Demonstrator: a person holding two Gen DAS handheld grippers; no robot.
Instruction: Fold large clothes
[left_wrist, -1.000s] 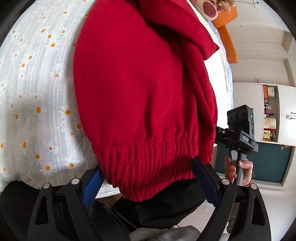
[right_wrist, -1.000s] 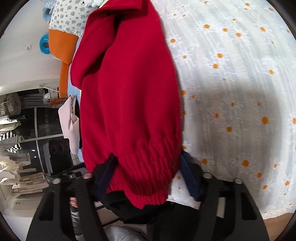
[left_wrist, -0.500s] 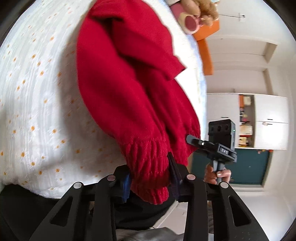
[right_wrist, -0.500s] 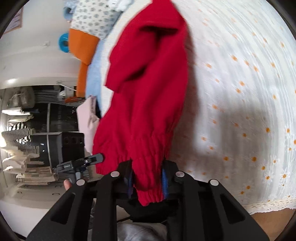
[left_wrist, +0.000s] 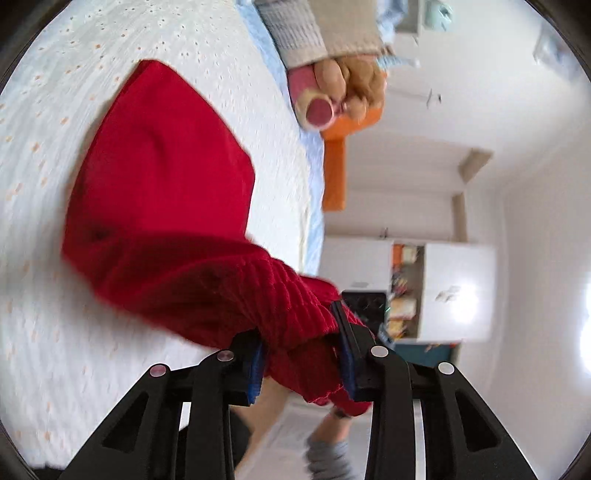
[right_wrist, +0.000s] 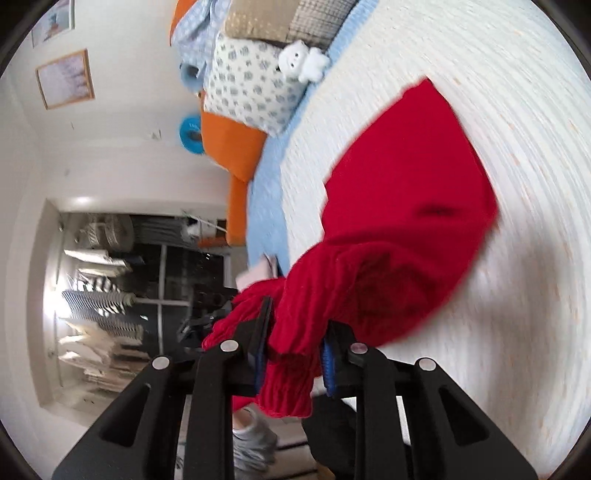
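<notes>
A large red sweatshirt (left_wrist: 162, 192) lies on the white daisy-print bedspread (left_wrist: 59, 332). Its ribbed hem is lifted off the bed. My left gripper (left_wrist: 301, 354) is shut on one part of the ribbed hem. My right gripper (right_wrist: 295, 339) is shut on another part of the hem, and the red sweatshirt (right_wrist: 406, 192) stretches away from it over the bedspread (right_wrist: 517, 332). Both views are blurred by motion. The far end of the garment rests flat on the bed.
Pillows (right_wrist: 255, 88) and a small white plush toy (right_wrist: 303, 61) sit at the head of the bed. An orange cushion (left_wrist: 334, 177) and a stuffed toy (left_wrist: 332, 96) lie at the bed's edge. White cabinets (left_wrist: 443, 291) and a clothes rack (right_wrist: 99, 306) stand beyond.
Both grippers closed on the ribbed hem and lifted it up and forward over the bed. The sweatshirt's lower part has come off the bedspread.
</notes>
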